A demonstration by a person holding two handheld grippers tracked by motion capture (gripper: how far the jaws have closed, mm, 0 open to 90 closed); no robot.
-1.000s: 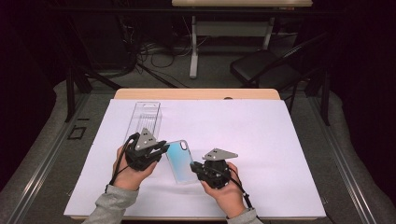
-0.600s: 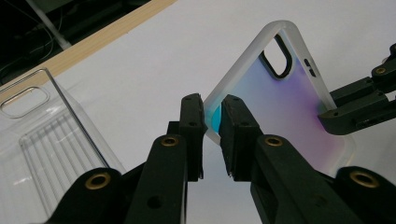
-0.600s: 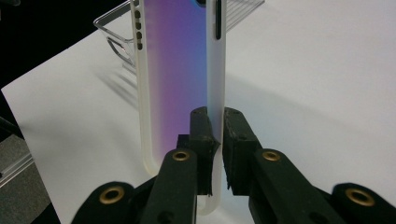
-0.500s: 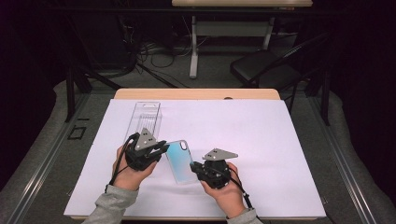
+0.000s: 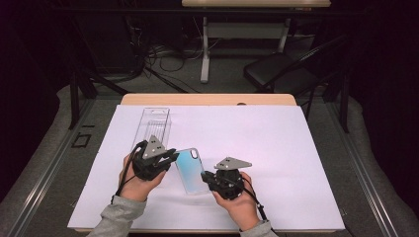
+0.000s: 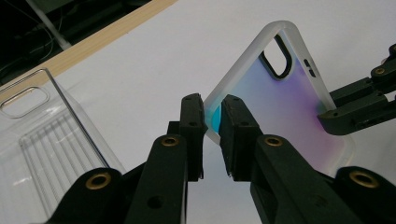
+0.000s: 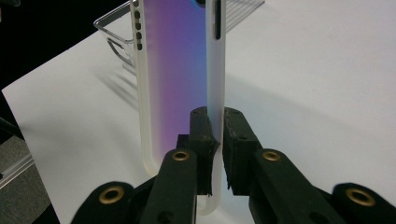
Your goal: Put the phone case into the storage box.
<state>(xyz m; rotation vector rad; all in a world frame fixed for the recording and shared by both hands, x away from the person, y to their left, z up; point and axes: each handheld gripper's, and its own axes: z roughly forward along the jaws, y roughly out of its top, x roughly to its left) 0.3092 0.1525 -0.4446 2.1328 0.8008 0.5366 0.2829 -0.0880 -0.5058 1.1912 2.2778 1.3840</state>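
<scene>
Far left on the white sheet [image 5: 296, 148] covering the table [image 5: 207, 99]: clear plastic package [image 5: 154, 126], lying flat, just beyond the left hand.

Left hand-held gripper [image 5: 168, 159]: clamped on the phone case [image 5: 191, 170]. In the left gripper view the two pads [image 6: 192, 122] pinch the frosted rim of the case at a corner, with the teal part of the back right between them. The camera cutout [image 6: 276, 57] sits at the far end of the case from that grip.

Phone case: translucent frosted rim, back fading teal to purple. It sits between the two hands, near the front-centre of the sheet, held from both sides. In the right gripper view it stands on edge, tilted up off the sheet.

Right hand-held gripper [image 5: 207, 177]: also clamped on the case. Its pads [image 7: 201, 130] squeeze one long frosted side wall near the lower end; the side button slot [image 7: 217, 21] is further up the same wall.

Both hands rest low over the sheet, grippers facing each other.
</scene>
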